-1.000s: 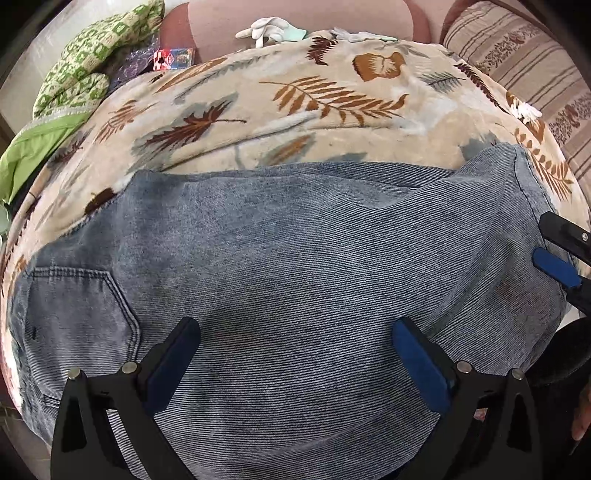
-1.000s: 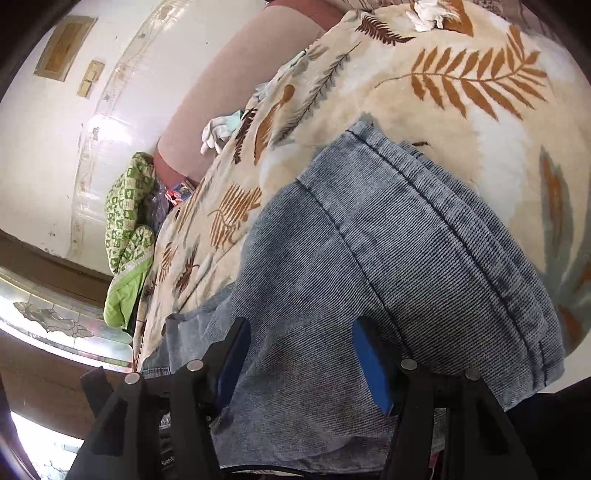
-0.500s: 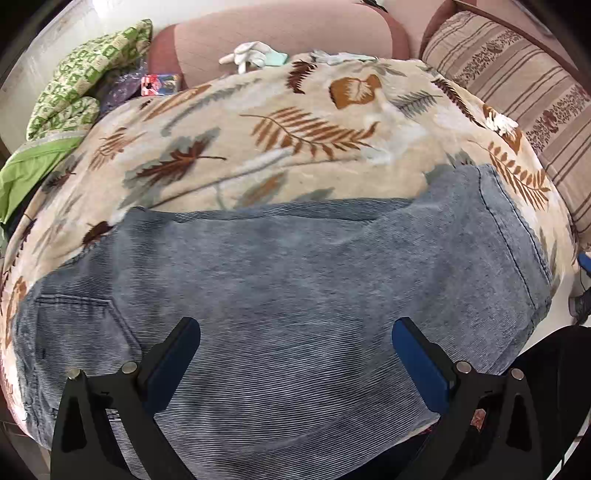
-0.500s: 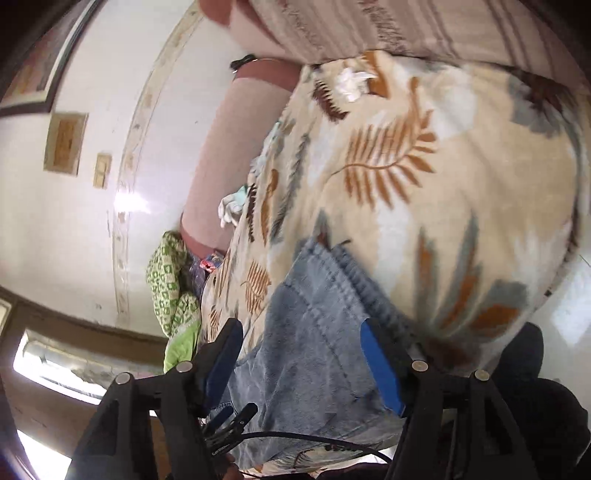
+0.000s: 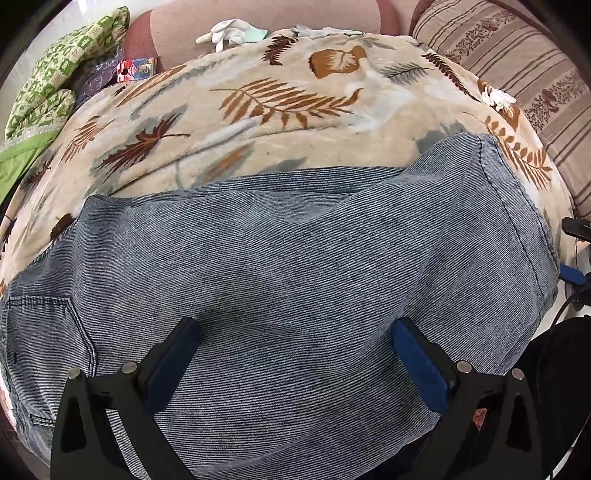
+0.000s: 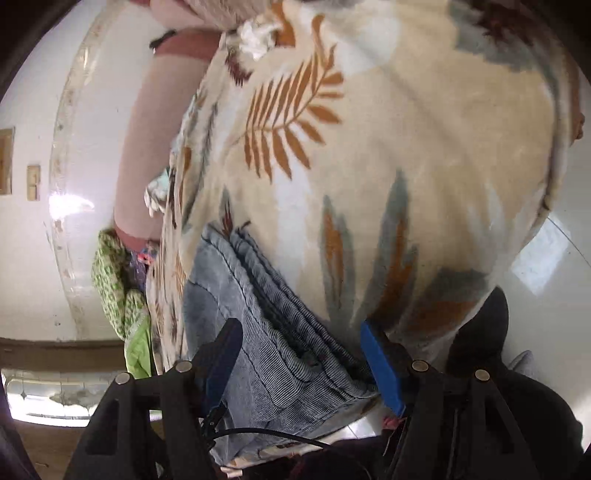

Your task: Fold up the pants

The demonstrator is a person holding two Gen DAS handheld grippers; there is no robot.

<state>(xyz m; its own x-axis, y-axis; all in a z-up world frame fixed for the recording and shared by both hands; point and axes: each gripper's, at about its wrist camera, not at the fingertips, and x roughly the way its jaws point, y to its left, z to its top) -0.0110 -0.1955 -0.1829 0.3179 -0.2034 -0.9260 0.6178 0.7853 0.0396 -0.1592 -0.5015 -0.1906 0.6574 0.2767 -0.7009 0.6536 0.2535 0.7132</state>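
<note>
Grey-blue denim pants (image 5: 295, 273) lie flat across a leaf-print blanket (image 5: 280, 99), waist and back pocket at the left, leg hems at the right. My left gripper (image 5: 295, 343) is open and empty, hovering over the near middle of the pants. My right gripper (image 6: 301, 339) is open and tilted sideways, its fingers straddling the stacked leg hems (image 6: 273, 325) at the blanket's edge; I cannot tell whether it touches them. A blue fingertip (image 5: 572, 275) of the right gripper shows at the right edge of the left wrist view.
A striped cushion (image 5: 524, 55) lies at the far right. White gloves (image 5: 229, 31) and a green patterned cloth (image 5: 55, 77) lie at the far side and far left. The white floor (image 6: 546, 258) shows beyond the blanket's edge.
My right gripper has swung off the pants leg toward the hem end and rolled sideways. My left gripper has stayed open over the middle of the pants, shifting only slightly.
</note>
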